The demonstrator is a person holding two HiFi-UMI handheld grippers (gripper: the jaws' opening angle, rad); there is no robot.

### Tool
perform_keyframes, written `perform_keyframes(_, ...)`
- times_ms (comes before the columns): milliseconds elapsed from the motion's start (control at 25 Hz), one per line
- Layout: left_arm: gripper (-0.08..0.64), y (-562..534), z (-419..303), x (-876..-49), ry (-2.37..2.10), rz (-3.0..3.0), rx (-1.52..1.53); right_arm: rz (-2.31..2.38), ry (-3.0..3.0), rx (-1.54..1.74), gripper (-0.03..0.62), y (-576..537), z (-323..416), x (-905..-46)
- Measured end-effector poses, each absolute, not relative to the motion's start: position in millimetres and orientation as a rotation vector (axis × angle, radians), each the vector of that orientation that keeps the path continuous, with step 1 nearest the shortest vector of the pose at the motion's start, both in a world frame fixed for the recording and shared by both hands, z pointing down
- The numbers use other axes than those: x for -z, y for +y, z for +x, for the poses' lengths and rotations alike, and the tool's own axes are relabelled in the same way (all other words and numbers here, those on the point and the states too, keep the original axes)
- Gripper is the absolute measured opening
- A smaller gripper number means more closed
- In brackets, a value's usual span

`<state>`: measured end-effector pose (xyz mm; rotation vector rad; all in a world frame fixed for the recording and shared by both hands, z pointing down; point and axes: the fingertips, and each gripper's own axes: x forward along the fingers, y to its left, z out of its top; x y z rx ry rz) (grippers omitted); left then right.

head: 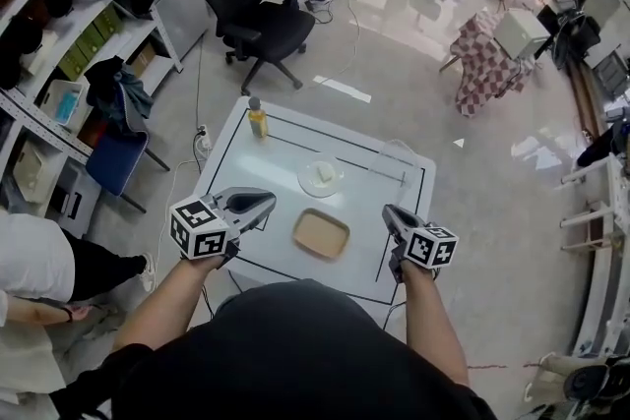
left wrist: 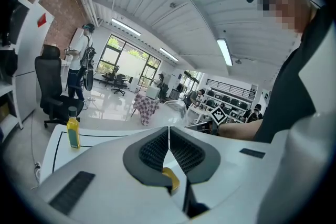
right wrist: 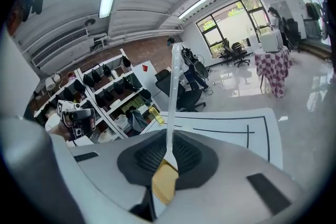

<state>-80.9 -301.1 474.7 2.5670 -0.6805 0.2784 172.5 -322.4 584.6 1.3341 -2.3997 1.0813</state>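
White table with a black border line fills the near ground. Over its near right part, the right gripper is clamped on 1 thin white utensil that stands upright; this looks like a carrying stage. The left gripper is closed on nothing. Reaching the tan tray would call for a short move inward, and there is room on both sides of it. The plate and bottle stand beyond.

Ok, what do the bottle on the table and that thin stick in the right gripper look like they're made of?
The bottle looks clear and glossy, plastic or glass, I can't tell which; yellow liquid shows through it under a dark cap. The stick is probably plastic: white, smooth, slightly translucent and very thin, clamped between the jaws of the right gripper.
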Motion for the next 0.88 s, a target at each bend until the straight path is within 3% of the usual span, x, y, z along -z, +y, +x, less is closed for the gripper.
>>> perform_keyframes(880,0.026,-290,-66,-424,-0.688,2.665,-0.259,1.47,-2.532,-0.683,0.048,-319,187,-465)
